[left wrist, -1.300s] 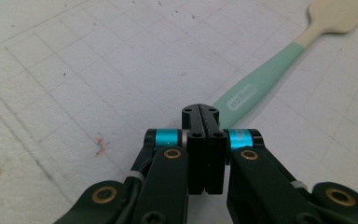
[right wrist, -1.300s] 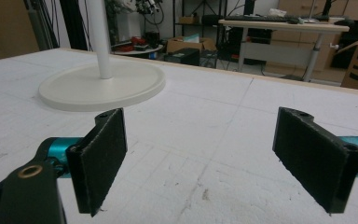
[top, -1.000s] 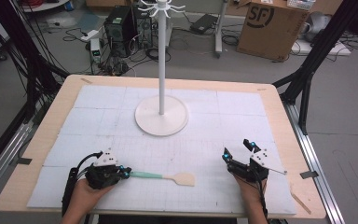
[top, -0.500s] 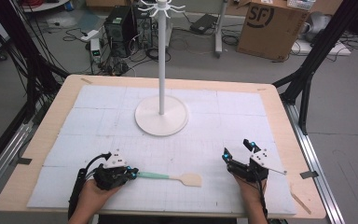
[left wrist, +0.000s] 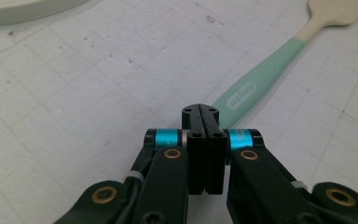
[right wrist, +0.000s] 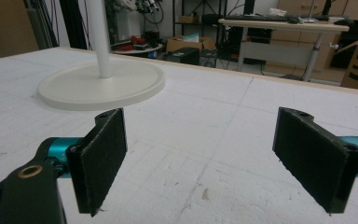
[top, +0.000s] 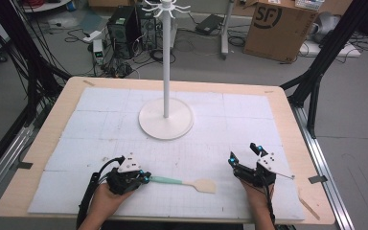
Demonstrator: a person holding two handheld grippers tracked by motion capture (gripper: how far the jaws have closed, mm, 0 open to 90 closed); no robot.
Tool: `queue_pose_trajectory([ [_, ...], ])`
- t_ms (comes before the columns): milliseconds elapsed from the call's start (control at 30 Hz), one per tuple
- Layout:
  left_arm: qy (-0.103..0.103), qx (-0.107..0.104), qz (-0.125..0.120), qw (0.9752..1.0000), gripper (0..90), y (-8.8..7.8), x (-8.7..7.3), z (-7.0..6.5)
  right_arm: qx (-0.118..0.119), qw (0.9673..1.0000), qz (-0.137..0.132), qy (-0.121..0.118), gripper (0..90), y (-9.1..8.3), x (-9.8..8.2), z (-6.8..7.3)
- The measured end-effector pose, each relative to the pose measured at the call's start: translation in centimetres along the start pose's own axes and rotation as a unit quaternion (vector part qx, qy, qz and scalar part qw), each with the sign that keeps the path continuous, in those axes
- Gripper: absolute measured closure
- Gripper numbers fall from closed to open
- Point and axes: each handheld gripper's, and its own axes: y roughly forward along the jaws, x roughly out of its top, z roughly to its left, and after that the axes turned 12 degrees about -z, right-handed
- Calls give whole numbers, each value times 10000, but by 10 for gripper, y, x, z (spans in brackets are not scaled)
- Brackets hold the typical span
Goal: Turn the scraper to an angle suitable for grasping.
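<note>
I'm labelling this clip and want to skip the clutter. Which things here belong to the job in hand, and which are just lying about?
Part of the job:
- spatula with mint handle, lying on the mat at the shut left claw
- right claw, open, holding nothing
- white hook stand, likely

Just lying about:
- cardboard box on the floor
- computer tower and cables behind the table

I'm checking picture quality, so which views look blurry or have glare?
High view: soft, even light, no glare. Left gripper view: fingers and spatula handle sharp, stand base softer. Right gripper view: near fingers slightly blurred, the room behind clearer.
</note>
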Motion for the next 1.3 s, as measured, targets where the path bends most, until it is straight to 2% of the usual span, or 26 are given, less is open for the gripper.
queue_pose_trajectory([
  [400, 128, -56, -14, 9999, 896, 14, 7, -12, -3, 10000, 1, -1, 167, 0, 0, 0],
  [567, 103, -65, -8, 9999, 896, 16, 9, -13, -2, 10000, 1, 3, 167, 0, 0, 0],
  [1000, 201, -64, -21, 9998, 896, 26, 13, -20, 2, 10000, 12, -8, 167, 0, 0, 1],
  [1300, 206, -80, -9, 9998, 886, 25, 13, -19, 4, 10000, 13, -8, 167, 0, 0, 0],
])
